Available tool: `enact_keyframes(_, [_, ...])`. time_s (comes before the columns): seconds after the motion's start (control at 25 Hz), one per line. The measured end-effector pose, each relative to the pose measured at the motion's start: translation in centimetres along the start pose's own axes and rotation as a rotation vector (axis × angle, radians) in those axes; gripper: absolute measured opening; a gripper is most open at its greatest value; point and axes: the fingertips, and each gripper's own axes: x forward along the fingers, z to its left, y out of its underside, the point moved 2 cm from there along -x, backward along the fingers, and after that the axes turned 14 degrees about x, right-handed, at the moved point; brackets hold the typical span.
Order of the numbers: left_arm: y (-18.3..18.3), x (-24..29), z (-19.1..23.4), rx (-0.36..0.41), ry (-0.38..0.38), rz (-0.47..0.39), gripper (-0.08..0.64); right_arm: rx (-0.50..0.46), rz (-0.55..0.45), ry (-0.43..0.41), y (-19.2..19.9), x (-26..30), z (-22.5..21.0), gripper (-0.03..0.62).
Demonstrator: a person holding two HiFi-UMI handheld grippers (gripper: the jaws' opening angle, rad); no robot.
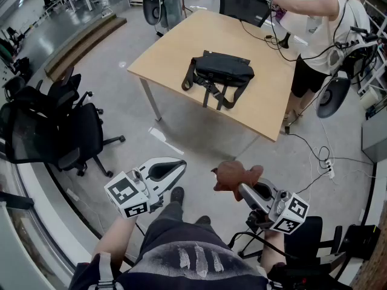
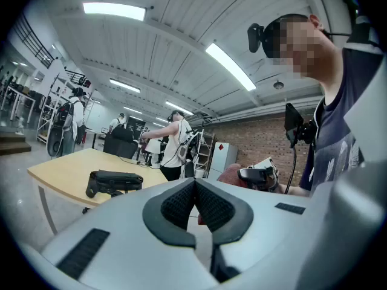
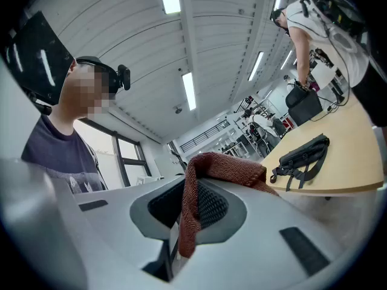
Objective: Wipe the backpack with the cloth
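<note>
A black backpack (image 1: pixel 219 72) lies flat on a light wooden table (image 1: pixel 175 47) well ahead of me, straps trailing toward its near edge; it also shows as the backpack (image 2: pixel 113 182) and the backpack (image 3: pixel 303 151) in the gripper views. My right gripper (image 1: pixel 242 186) is shut on a reddish-brown cloth (image 1: pixel 234 175), which drapes over its jaws as the cloth (image 3: pixel 208 180). My left gripper (image 1: pixel 170 169) is shut with nothing between its pads (image 2: pixel 195 205). Both grippers hang over the floor, far short of the table.
Black office chairs (image 1: pixel 57 128) stand at the left. A person in a white shirt (image 1: pixel 323 38) works at the table's far right corner, with cables (image 1: pixel 320 156) on the floor nearby. Another chair (image 1: pixel 245 5) stands behind the table.
</note>
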Motion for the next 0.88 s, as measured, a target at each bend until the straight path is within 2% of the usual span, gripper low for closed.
enact_keyframes(0.24, [0.4, -0.3, 7.6, -0.025, -0.018, -0.048, 0.006, -0.026, -0.007, 0.046, -2.4, 5.3, -2.6, 0.035])
enact_keyframes(0.6, [-1.0, 1.9, 20.6, -0.003, 0.065, -0.126, 0.006, -0.104, 0.005, 0.142, -7.5, 16.1, -7.2, 0.035])
enact_keyframes(0.72, [-0.9, 2.4, 23.6, -0.013, 0.069, -0.128, 0.006, -0.120, 0.004, 0.208, -8.8, 18.3, -9.4, 0.035])
enact_keyframes(0.88, [0.3, 3.2, 26.3, -0.053, 0.058, -0.110, 0.006, -0.150, 0.051, 0.354, -10.4, 20.0, -13.9, 0.035])
